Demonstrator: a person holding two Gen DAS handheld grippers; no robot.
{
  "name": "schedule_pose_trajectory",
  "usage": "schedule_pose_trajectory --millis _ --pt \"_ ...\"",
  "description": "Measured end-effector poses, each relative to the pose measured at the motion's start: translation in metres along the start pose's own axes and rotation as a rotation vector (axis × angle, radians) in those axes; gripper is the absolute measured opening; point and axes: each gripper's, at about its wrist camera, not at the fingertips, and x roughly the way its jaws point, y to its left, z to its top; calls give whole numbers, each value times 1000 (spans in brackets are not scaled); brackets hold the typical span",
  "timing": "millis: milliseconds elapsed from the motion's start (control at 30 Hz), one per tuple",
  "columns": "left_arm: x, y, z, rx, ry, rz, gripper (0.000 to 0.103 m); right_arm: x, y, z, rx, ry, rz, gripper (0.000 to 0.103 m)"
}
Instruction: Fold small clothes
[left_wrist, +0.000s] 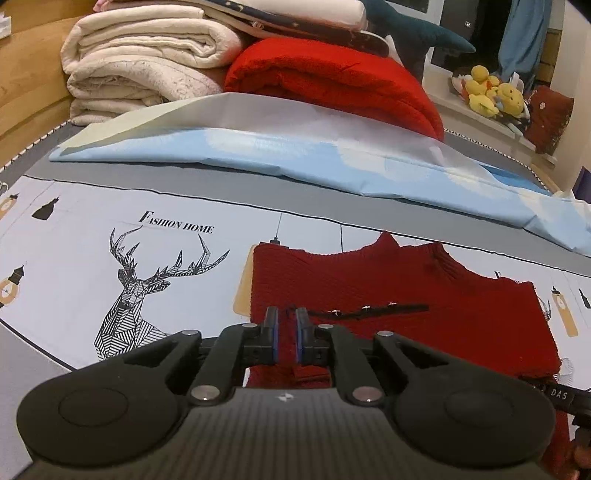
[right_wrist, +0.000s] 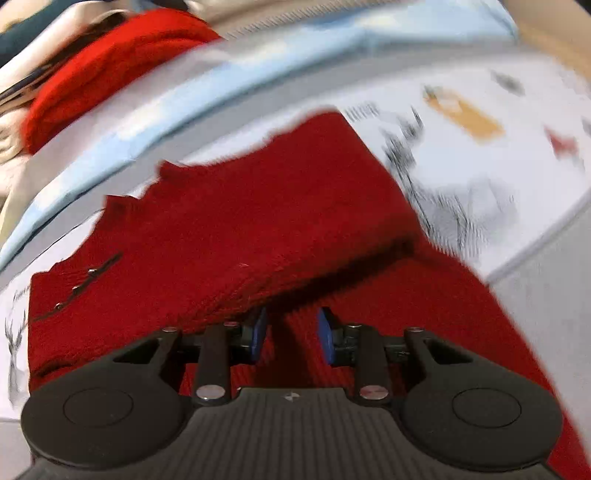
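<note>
On the printed cloth (left_wrist: 74, 266) with the geometric deer (left_wrist: 147, 291) and the words "FASHION HOME", a small dark red knitted sweater (left_wrist: 406, 288) lies flat, with its neck opening toward the far side and a thin black strap with small metal pieces (left_wrist: 369, 312) across its chest. The left gripper (left_wrist: 286, 325) is above the near left part of this sweater; its two fingers with blue pads (left_wrist: 300, 328) have only a narrow gap between them, and I cannot tell if any cloth is pinched there. In the right wrist view the picture is blurred, but the sweater (right_wrist: 258, 206) fills the middle, and one part of it is folded over, making a thick edge with a dark shadow just in front of the right gripper (right_wrist: 291, 332). The fingers of the right gripper are spread apart, with red fabric visible between and under them, and nothing is held. Behind the sweater lies a light blue sheet (left_wrist: 295, 155), and further back there are a folded bright red blanket (left_wrist: 332, 81) and a pile of cream towels (left_wrist: 140, 62). Some yellow plush toys (left_wrist: 491, 92) sit at the far right.
</note>
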Motion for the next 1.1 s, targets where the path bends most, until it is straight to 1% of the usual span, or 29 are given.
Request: schedule_pose_trajectory --millis 67,133,200,267,333,367,467,500,533,567,633,700,867,1000,1100 --pt "0 1 0 1 4 3 18 6 -4 0 21 31 7 37" --pt "1 1 -1 6 9 2 18 15 -12 -3 61 88 -36 37" --pt "1 1 0 8 11 -1 18 11 -10 -2 50 67 -41 37" --pt "1 1 0 6 12 -4 18 2 -1 3 2 14 -12 37" --pt "0 0 0 7 16 -4 18 -4 1 6 -13 -20 13 40" --pt "0 0 1 7 17 -4 18 -3 -2 7 -7 -16 12 43" --pt "-5 0 2 8 15 -4 18 12 -17 2 52 64 -53 43" --pt "-8 -1 3 10 11 -2 19 12 -22 1 80 76 -66 43" --pt "-12 -1 4 13 7 -1 20 7 -23 2 94 65 -58 43" --pt "-16 -2 5 17 0 2 21 2 -20 3 81 49 -50 43" --pt "-26 -5 6 34 -18 6 21 -14 -10 8 13 -17 -26 43" --pt "-38 -8 6 70 -46 8 22 -31 -3 10 -33 -71 -7 43" --pt "-70 -12 -6 153 -103 29 22 -72 -1 19 -66 -155 41 43" --pt "-98 -13 -28 218 -129 30 22 -128 -2 21 -145 -272 56 43" --pt "-120 -2 -43 195 -109 35 23 -180 -15 17 -121 -331 75 43"
